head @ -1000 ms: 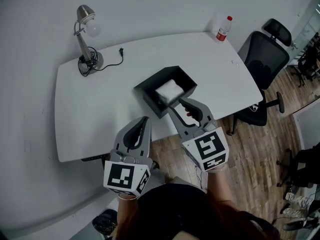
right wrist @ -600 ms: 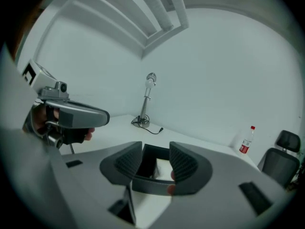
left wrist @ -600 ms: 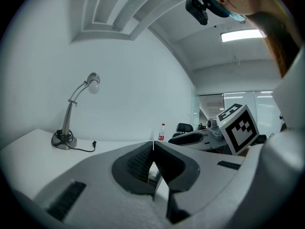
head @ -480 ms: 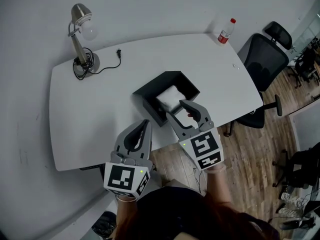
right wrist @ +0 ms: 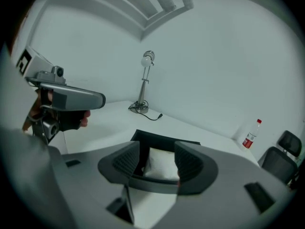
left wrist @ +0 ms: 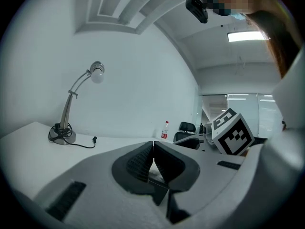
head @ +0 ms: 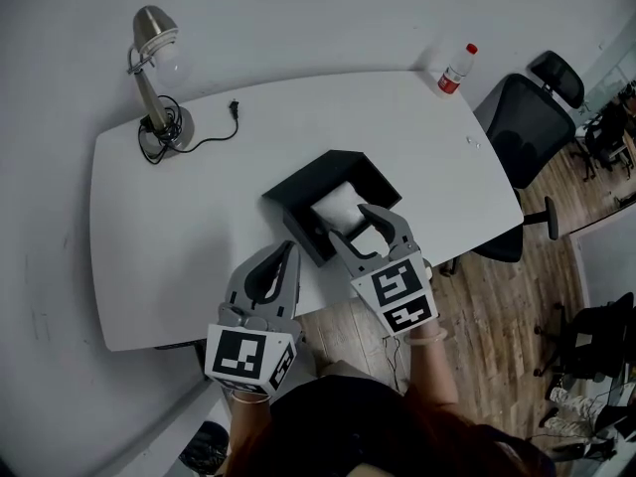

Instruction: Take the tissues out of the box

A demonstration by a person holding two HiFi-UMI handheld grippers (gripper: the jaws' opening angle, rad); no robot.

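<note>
Well, white tissues point(head: 339, 210) inside the black box point(head: 290, 222).

Overhead, two low views; shared box point(head: 293, 222)

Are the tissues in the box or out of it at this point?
In: the white tissues lie inside the open-topped black box, below its walls.

A white, rounded worktop point(head: 179, 227) stands against a plain pale wall point(head: 318, 8). At its 10 o'clock corner there is a metal desk lamp point(head: 156, 36), with its cable lying loose beside the base. At 2 o'clock a black office chair point(head: 525, 122) stands on the wooden plank floor point(head: 497, 296). A long ceiling light point(left wrist: 247, 35) is lit overhead.
</note>
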